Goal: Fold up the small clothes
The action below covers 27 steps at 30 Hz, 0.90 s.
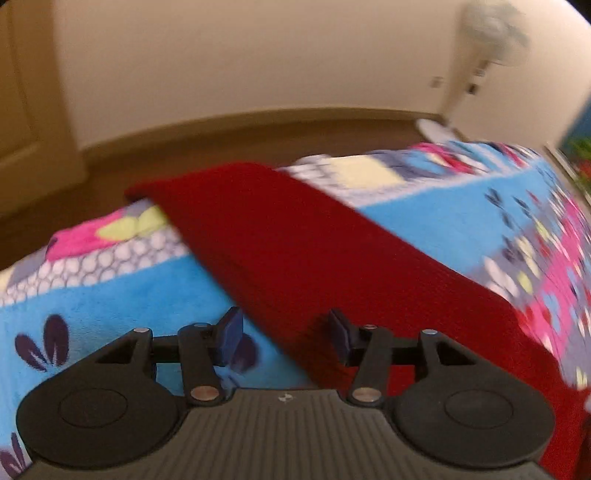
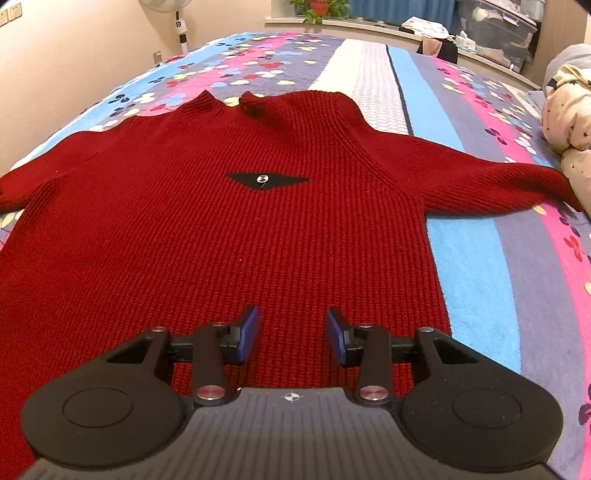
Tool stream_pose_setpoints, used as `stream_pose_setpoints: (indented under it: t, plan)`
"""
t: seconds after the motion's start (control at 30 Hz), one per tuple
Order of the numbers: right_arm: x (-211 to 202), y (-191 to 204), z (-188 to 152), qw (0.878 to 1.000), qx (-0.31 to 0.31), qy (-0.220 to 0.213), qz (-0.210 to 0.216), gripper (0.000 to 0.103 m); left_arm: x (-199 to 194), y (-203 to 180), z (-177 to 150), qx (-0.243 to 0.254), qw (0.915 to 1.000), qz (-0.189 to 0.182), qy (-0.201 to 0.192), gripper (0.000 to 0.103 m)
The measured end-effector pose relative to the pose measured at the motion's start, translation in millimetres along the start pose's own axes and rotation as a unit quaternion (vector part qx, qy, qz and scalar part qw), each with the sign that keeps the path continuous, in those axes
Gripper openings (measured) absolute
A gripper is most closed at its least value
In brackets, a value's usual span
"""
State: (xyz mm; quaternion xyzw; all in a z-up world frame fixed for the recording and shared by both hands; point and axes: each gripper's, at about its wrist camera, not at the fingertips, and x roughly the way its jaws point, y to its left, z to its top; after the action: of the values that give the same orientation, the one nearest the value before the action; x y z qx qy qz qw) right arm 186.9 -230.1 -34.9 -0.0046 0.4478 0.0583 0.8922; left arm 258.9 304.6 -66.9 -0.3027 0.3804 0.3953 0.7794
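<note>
1. The red sweater (image 2: 229, 206) lies flat on the bedspread (image 2: 476, 258), filling the middle of the right view.
2. The right gripper (image 2: 291, 336) hovers over its hem, fingers apart, empty.
3. The left gripper (image 1: 286, 336) stands apart over a sleeve (image 1: 280, 236), gripping nothing.
4. Pinching only the top knit layer could drag the sweater crooked.

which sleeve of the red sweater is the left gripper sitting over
The sleeve stretched toward the bed's wall-side edge lies under the open left gripper. The other sleeve points at the cream star-print bedding.

sweater (image 2: 229, 236) on blanket (image 2: 476, 266), fan (image 2: 177, 14) behind
</note>
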Motion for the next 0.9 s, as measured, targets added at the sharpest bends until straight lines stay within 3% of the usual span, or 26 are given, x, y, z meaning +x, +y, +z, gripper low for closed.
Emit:
stream_pose_setpoints:
  t: [0.1,0.13,0.2,0.27,0.3,0.33,0.37,0.43,0.5,0.57,0.6,0.67,0.7,0.73,0.77,0.8,0.9]
  plan:
    - [1,0,-1,1.000,-0.001,0.003,-0.001,0.042,10,6,8,-0.010,0.9999,-0.003,-0.004,0.056]
    - [1,0,-1,1.000,0.000,0.004,-0.002,0.042,13,4,10,-0.006,0.9999,-0.005,-0.012,0.050]
    - [2,-2,-1,1.000,0.003,0.004,-0.003,0.042,12,-3,8,0.005,0.9992,-0.002,-0.039,0.021]
    - [2,-2,-1,1.000,0.005,0.006,-0.005,0.042,4,-8,7,0.020,0.9979,0.000,-0.061,0.017]
    - [2,-2,0,1.000,0.005,0.005,-0.006,0.042,-7,-18,5,0.044,0.9949,0.004,-0.091,0.016]
    - [3,-2,1,1.000,0.005,0.004,-0.006,0.042,-29,-36,0,0.084,0.9865,0.002,-0.141,0.015]
    - [3,-1,1,1.000,0.005,0.003,-0.006,0.042,-57,-59,-12,0.141,0.9682,-0.023,-0.205,0.015]
    - [3,-1,1,1.000,0.004,0.000,-0.006,0.042,-109,-94,-46,0.240,0.9213,-0.139,-0.272,0.015]
    - [3,0,1,1.000,0.002,-0.001,-0.006,0.042,-145,-120,-83,0.342,0.8609,-0.267,-0.266,0.020]
    - [3,1,0,1.000,0.000,-0.001,-0.006,0.042,-165,-142,-127,0.449,0.7944,-0.350,-0.211,0.039]
    - [3,1,0,1.000,-0.001,-0.001,-0.007,0.042,-168,-147,-144,0.481,0.7692,-0.379,-0.183,0.054]
    - [4,1,0,1.000,-0.001,-0.001,-0.008,0.042,-176,-147,-172,0.522,0.7240,-0.415,-0.178,0.058]
    - [4,0,0,1.000,0.000,-0.001,-0.009,0.042,-177,-147,-177,0.536,0.7136,-0.416,-0.175,0.059]
    - [4,0,0,1.000,0.002,-0.003,-0.010,0.042,-175,-147,-178,0.543,0.7115,-0.414,-0.167,0.059]
    - [3,-1,1,1.000,0.005,-0.006,-0.010,0.042,-172,-148,-175,0.540,0.7174,-0.409,-0.162,0.059]
    - [2,-2,1,1.000,0.010,-0.009,-0.009,0.042,-168,-146,-171,0.532,0.7315,-0.396,-0.157,0.059]
    - [1,-6,5,0.999,0.031,-0.022,0.003,0.042,-143,-149,-150,0.498,0.7880,-0.339,-0.128,0.059]
